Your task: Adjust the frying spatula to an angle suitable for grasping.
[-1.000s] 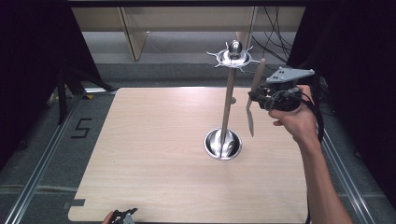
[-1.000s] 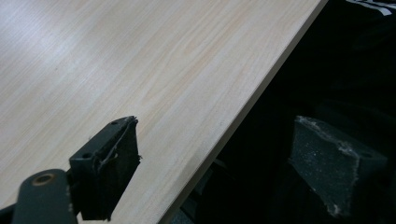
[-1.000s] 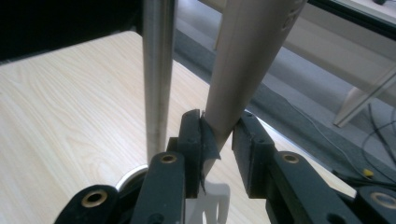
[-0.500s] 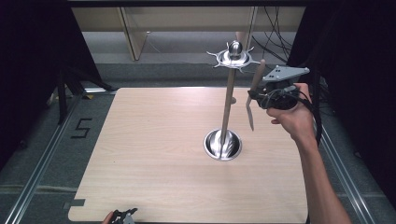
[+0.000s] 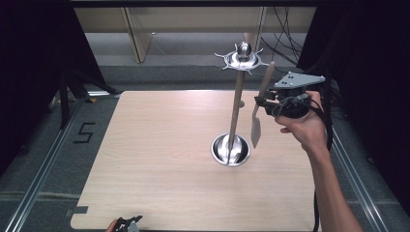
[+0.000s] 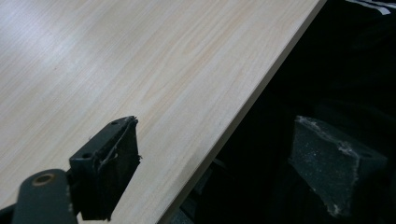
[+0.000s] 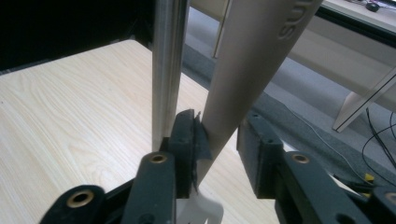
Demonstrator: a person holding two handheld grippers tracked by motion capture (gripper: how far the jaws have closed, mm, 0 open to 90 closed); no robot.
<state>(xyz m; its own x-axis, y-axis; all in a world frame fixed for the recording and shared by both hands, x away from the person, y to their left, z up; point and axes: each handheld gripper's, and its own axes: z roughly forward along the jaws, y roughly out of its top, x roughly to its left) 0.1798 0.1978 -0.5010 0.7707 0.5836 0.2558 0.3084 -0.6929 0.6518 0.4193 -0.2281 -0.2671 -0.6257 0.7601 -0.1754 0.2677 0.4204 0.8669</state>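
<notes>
Beside the tall steel hook stand point(image 5: 236, 104), the right gripper point(image 5: 265, 101) has just been opening its jaws around a beige plastic spatula point(image 5: 260, 105). One pad touches the handle, seemingly unclamped. At the desk point(image 5: 159, 145) edge, the left gripper point(image 6: 219, 172) gapes empty.

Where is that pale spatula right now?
In the high view the spatula hangs upright on the table's right side, between the jaws of the right gripper, just right of the metal stand's pole, blade down.

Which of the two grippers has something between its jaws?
The right gripper, beside the metal stand: a beige spatula handle stands between its jaws, which have just been opening. The left gripper, at the table edge, holds nothing.
</notes>
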